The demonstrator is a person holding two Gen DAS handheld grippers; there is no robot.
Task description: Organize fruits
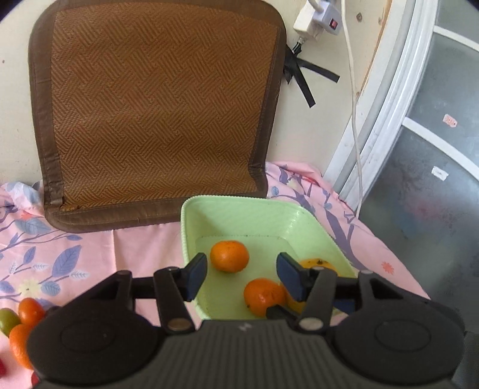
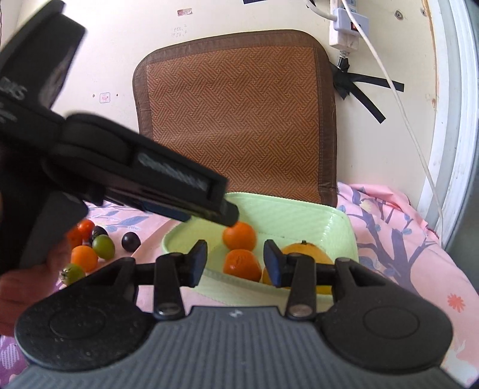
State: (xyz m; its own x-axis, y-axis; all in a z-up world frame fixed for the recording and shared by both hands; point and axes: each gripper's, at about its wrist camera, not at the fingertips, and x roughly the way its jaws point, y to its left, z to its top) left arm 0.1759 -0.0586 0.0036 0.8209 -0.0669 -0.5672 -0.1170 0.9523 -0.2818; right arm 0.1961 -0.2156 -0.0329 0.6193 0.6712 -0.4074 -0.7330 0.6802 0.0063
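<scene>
A light green tray (image 1: 239, 215) sits on the pink cloth and holds two tangerines (image 1: 229, 256) (image 1: 263, 296) and a yellow-orange fruit (image 1: 317, 264). My left gripper (image 1: 242, 276) is open and empty just above the tray. My right gripper (image 2: 235, 263) is open and empty at the tray's near rim (image 2: 239, 294). The same tangerines (image 2: 239, 235) (image 2: 242, 264) and the yellow-orange fruit (image 2: 305, 252) show in the right wrist view, with the left gripper's body (image 2: 125, 167) reaching over the tray. Loose fruits lie left of the tray: small tangerines (image 2: 84, 258), green fruits (image 2: 103, 246), dark plums (image 2: 130, 241).
A brown woven mat (image 1: 155, 113) leans on the wall behind the tray. A power strip (image 2: 347, 27) and white cable (image 2: 404, 119) hang at the right, beside a window frame (image 1: 389, 113). The pink floral cloth (image 1: 60, 254) covers the surface.
</scene>
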